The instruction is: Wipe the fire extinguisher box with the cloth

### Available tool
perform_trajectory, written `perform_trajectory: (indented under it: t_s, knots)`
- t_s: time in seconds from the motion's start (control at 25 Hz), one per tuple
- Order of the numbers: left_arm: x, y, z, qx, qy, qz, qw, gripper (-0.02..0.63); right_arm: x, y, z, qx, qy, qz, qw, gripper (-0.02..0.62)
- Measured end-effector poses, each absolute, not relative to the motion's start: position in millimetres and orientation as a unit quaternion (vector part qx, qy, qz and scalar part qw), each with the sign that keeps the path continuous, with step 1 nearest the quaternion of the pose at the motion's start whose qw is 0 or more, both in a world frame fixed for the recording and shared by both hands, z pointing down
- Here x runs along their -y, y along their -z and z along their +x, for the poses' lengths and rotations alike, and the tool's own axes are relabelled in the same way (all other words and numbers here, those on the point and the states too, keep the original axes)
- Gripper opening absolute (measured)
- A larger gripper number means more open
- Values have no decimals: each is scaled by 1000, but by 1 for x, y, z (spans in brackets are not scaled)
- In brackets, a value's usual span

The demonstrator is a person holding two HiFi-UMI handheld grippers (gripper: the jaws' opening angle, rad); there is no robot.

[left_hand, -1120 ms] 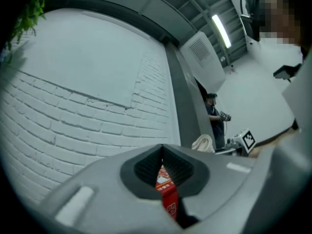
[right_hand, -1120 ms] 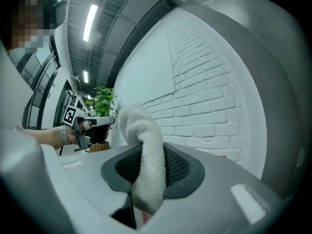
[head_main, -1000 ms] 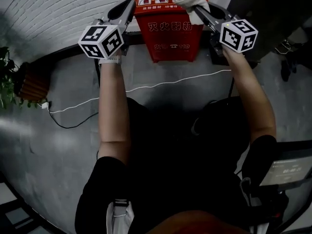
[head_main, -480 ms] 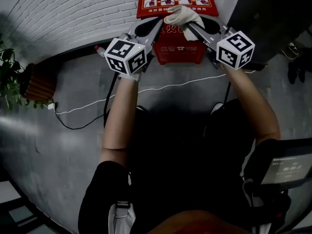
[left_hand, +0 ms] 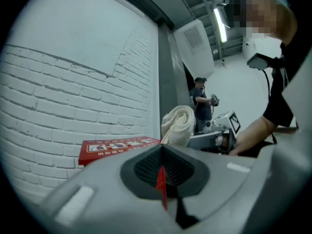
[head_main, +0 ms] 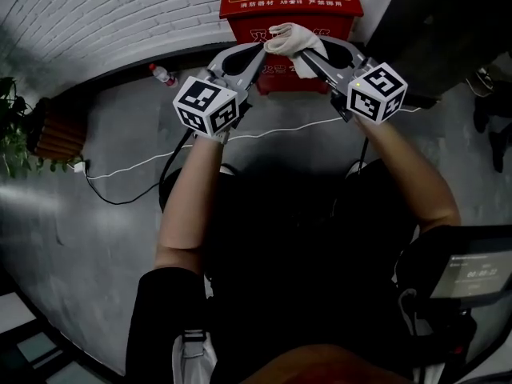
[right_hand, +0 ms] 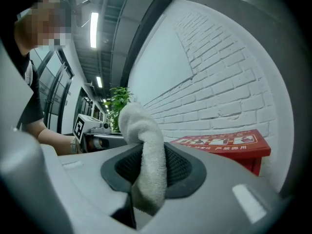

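The red fire extinguisher box point(head_main: 290, 6) stands on the grey floor point(head_main: 104, 238) against the white brick wall point(head_main: 96, 14), at the top centre of the head view; its lid carries a row of pictures and white print; the pale cloth point(head_main: 290, 40) hangs just below that lid in the frame, over the box's front face, and whether it touches the box cannot be told; the right gripper point(head_main: 306, 54) has its jaws clenched on the cloth, which rises in a rolled bunch from between its dark pads point(right_hand: 183, 167) in the right gripper view, with the box at lower right there; the left gripper point(head_main: 258, 52) comes in from the left, its tip just beside the cloth, its jaws pressed together with only a thin red sliver at the seam; a white cable point(head_main: 144, 162) runs across the floor below the grippers; a small bottle point(head_main: 162, 74) lies near the wall at upper left; a green plant point(head_main: 12, 126) stands at the left edge.
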State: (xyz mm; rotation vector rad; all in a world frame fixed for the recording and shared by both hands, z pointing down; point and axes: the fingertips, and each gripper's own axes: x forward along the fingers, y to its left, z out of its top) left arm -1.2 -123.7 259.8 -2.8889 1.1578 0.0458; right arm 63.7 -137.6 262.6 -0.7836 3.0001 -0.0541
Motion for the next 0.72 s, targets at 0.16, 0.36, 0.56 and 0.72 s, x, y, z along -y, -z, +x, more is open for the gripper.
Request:
perform_trajectory:
  t_s: [0.16,0.36,0.56,0.72]
  knots:
    - [129,-263,-4,-377,-32,-926,5,3,143,-265,66,-964,10,-267,13,101]
    - [127,-254,-1,-370,-59,-927,-6,3,144,-266,62,-964,7,-264,6,103]
    - [126,-256,3,-369,-45,-929,4,3,145,-266,63,-964,4,-266,5,103]
    - [126,-257,2,-369,-44,-928,5,3,148,-267,63,-963,6,-268,5,101]
